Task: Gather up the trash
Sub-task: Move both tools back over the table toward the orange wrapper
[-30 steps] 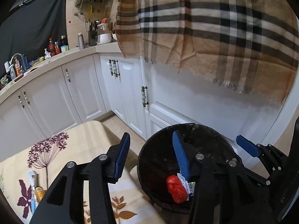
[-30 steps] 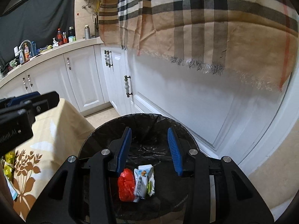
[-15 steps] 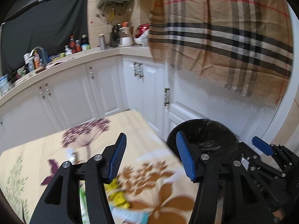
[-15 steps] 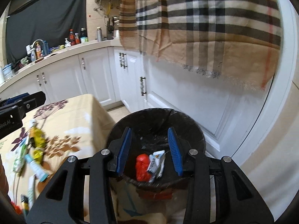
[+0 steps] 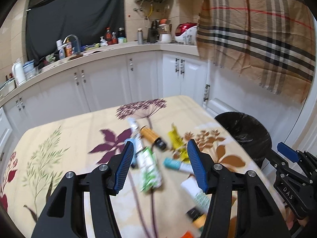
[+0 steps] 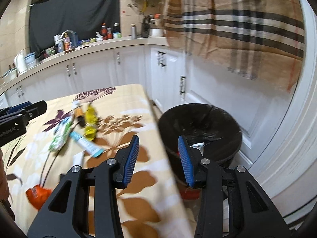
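Note:
My left gripper (image 5: 160, 164) is open and empty, above the flowered table (image 5: 65, 138). Below it lies scattered trash: a green and white wrapper (image 5: 149, 168), an orange tube (image 5: 152, 136), a yellow wrapper (image 5: 176, 141), a teal and white tube (image 5: 176, 164). My right gripper (image 6: 157, 156) is open and empty over the table's right edge, beside the black trash bin (image 6: 200, 123). The bin holds a white wrapper (image 6: 198, 145). The same trash shows in the right wrist view: green wrapper (image 6: 60, 136), yellow wrapper (image 6: 90, 122), teal tube (image 6: 86, 143), orange wrapper (image 6: 36, 195).
The bin also shows at the right of the left wrist view (image 5: 247, 130). White kitchen cabinets (image 5: 107, 83) stand behind the table. A plaid cloth (image 5: 257, 35) hangs over the counter above the bin. The right gripper's body (image 5: 293, 174) sits at the left view's right edge.
Both grippers have swung left from above the bin to the table. The left one now looks down on the scattered trash; the right one is at the table's right edge.

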